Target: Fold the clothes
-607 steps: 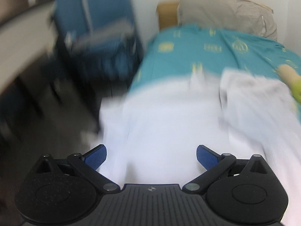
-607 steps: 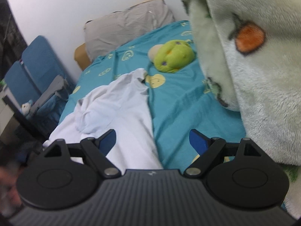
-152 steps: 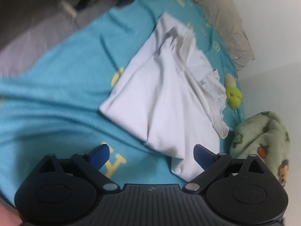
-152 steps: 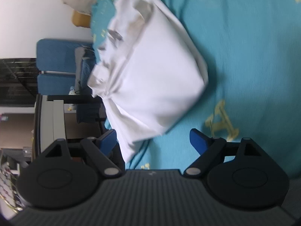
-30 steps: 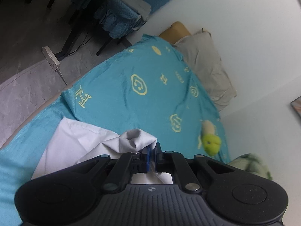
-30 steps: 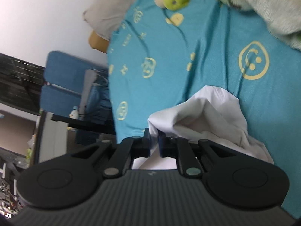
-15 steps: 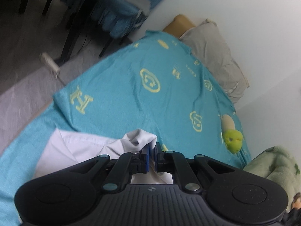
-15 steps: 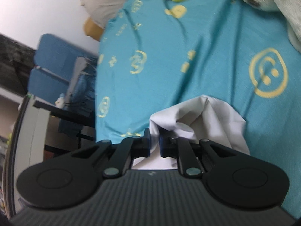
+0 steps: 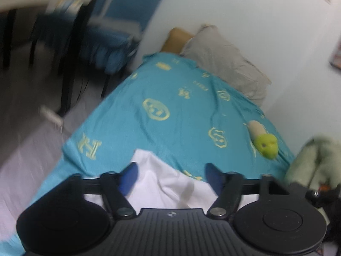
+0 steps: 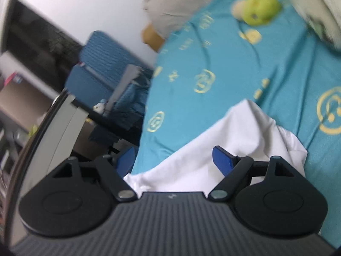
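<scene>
Fold just laid: your left gripper (image 9: 170,176) and right gripper (image 10: 174,160) jaws just sprang open, shirt (image 10: 234,136) released. Next, flatten or regrip.

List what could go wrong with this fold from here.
1. Both grippers have just opened. The left gripper and right gripper stand wide over the white garment, whose released edge looks humped and creased, so it may settle into an uneven fold.
2. The garment lies near the edge of the teal bedsheet, so a careless tug could drag it toward the floor.
3. Pulling back low, a finger might snag the loose cloth.
</scene>
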The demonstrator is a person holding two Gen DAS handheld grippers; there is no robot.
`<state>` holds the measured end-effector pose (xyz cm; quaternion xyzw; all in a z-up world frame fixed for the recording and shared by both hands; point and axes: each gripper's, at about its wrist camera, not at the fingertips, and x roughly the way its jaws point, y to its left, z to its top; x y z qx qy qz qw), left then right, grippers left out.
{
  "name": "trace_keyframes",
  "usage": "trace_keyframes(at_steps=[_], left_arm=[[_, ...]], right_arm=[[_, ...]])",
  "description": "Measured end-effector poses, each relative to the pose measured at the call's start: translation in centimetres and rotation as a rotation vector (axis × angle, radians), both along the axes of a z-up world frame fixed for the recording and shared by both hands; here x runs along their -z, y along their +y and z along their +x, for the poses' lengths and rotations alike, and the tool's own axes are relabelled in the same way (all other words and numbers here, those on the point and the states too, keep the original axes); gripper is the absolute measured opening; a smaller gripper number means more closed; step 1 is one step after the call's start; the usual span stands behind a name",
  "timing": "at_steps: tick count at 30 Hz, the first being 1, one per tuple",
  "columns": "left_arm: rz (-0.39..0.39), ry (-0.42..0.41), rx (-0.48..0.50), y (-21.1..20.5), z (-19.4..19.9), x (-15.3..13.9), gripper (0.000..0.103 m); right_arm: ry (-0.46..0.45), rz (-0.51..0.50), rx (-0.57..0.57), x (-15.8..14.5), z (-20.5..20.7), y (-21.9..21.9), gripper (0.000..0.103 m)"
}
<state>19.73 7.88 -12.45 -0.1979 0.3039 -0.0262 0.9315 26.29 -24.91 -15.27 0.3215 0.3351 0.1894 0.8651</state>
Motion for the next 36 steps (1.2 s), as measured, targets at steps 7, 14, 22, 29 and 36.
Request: trace_keyframes(at_steps=[7,14,22,29,36], left_arm=[[0.276,0.081,0.119,-4.5,1.0,1.9,0.092],[0.3,0.18,0.142,-5.1,3.3,5.3,0.092],[0.314,0.185,0.144,-4.9,3.0,5.5,0.092],[0.373,0.098,0.166,-6.0,-0.6,2.9,0.091],[0.373,0.114,0.168,-6.0,-5.6,1.0,0.091]], right_arm=[[0.007,-0.349,-0.037,2.0,1.5,3.0,0.062],[-0.005,-0.497,-0.08,4.8,3.2,4.5,0.062],[-0.002,-0.48,-0.039,4.5,2.8,4.5,0.06],[-0.036,-0.492,0.034,2.4,-0.6,3.7,0.061],[0.05,-0.619,0.022,1.3,-5.8,3.5,0.06]])
